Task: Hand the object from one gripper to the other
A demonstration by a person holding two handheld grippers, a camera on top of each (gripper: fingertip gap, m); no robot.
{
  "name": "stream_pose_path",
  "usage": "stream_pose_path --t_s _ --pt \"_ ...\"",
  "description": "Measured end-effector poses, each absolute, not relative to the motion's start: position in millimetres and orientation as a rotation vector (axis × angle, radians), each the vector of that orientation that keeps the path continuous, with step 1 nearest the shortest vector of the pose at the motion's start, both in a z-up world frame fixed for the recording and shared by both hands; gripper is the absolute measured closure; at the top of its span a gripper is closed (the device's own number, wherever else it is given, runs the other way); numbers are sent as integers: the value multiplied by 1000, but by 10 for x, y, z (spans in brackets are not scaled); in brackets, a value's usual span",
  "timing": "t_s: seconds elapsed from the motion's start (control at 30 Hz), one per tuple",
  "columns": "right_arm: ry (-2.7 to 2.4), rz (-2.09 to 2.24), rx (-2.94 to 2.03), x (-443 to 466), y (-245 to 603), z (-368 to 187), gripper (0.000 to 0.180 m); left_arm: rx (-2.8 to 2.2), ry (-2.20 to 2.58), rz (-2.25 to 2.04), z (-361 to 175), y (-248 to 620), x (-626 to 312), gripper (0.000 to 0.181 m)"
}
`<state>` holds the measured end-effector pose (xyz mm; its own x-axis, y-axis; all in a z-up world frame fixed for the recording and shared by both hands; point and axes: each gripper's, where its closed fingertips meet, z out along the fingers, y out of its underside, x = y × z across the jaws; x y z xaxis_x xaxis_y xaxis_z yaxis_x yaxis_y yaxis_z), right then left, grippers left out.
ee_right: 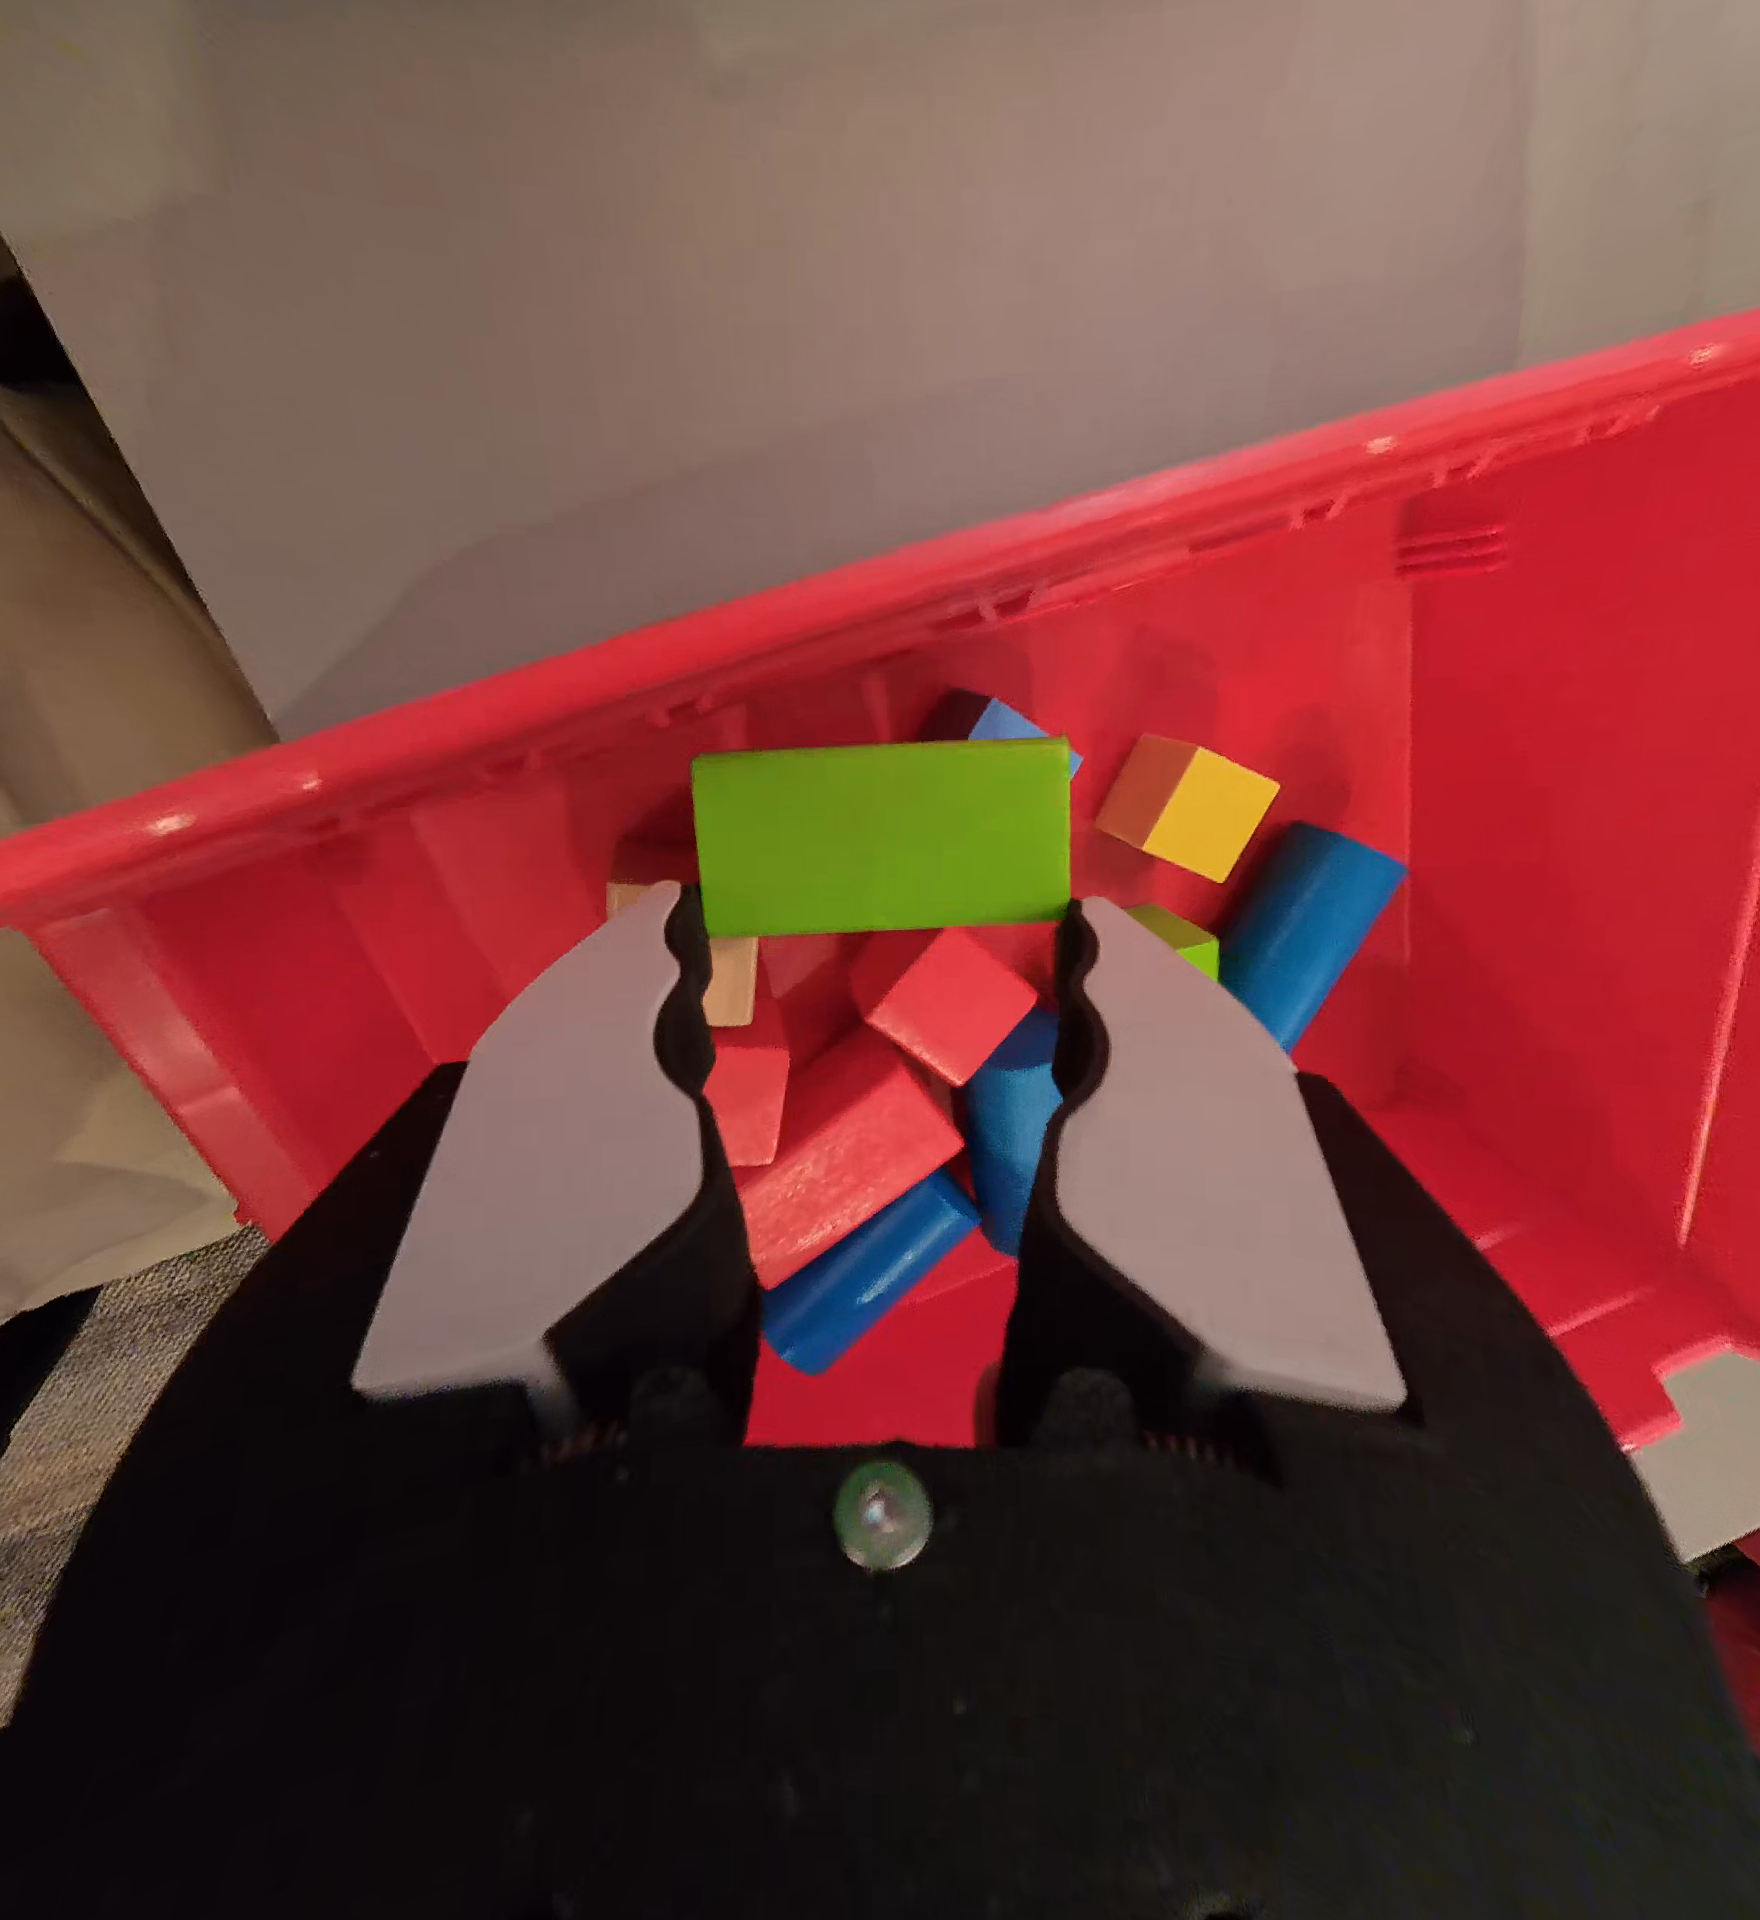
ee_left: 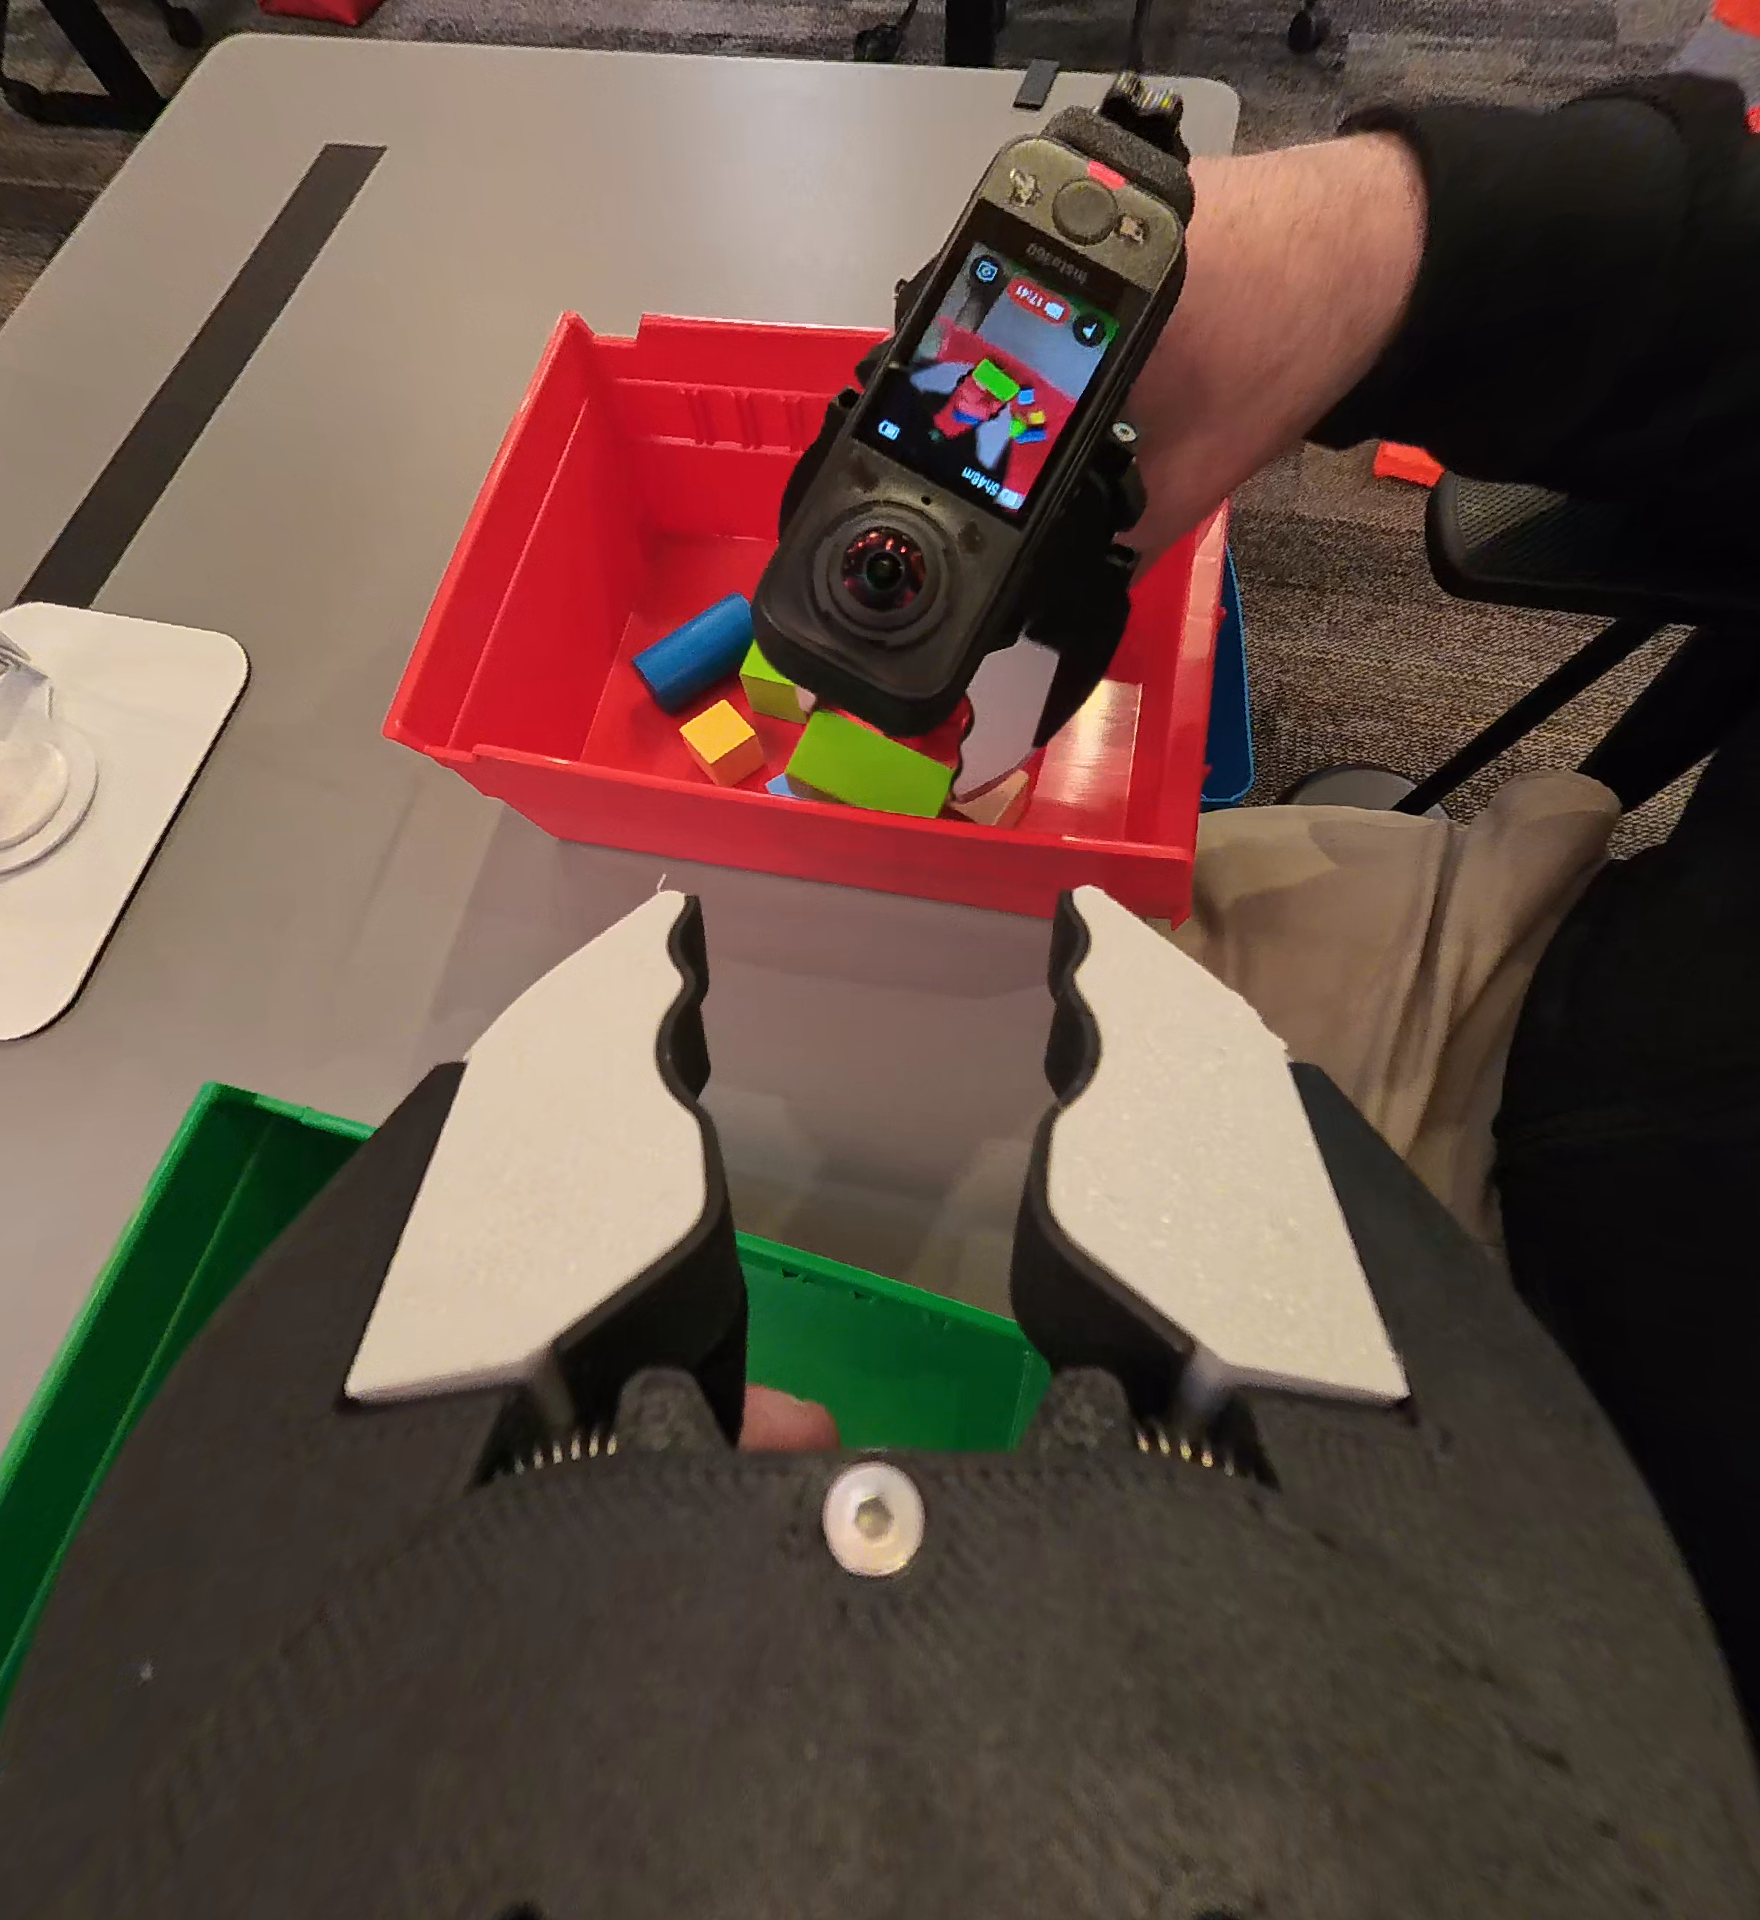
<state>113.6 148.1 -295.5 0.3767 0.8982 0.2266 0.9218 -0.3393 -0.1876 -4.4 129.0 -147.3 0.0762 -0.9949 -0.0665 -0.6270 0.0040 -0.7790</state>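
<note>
A long green block point(ee_right: 881, 836) lies on top of a pile of wooden blocks in the red bin point(ee_right: 647, 644). My right gripper point(ee_right: 876, 914) is down inside the bin, jaws wide open, with one tip at each end of the green block, touching or nearly so. In the left wrist view the right gripper point(ee_left: 1001, 727) carries a camera and hangs over the green block point(ee_left: 865, 769). My left gripper point(ee_left: 876, 914) is open and empty, held above the table just short of the red bin point(ee_left: 855, 842).
The bin also holds blue cylinders point(ee_right: 1302, 935), a yellow cube point(ee_right: 1193, 805) and several red blocks point(ee_right: 943, 1003). A green bin point(ee_left: 180, 1195) sits under my left gripper. A white stand base point(ee_left: 55, 810) is at the table's left. A person's arm point(ee_left: 1323, 312) reaches in from the right. The tips of one gripper are about 20 cm away from the tips of the other.
</note>
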Motion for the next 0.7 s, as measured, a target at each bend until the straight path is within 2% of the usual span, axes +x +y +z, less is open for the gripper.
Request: stream_pose_path --t_s 0.7 --pt "-1811 -64 -2331 1076 1244 -3070 115 -1708 1627 -675 -1500 1303 -67 117"
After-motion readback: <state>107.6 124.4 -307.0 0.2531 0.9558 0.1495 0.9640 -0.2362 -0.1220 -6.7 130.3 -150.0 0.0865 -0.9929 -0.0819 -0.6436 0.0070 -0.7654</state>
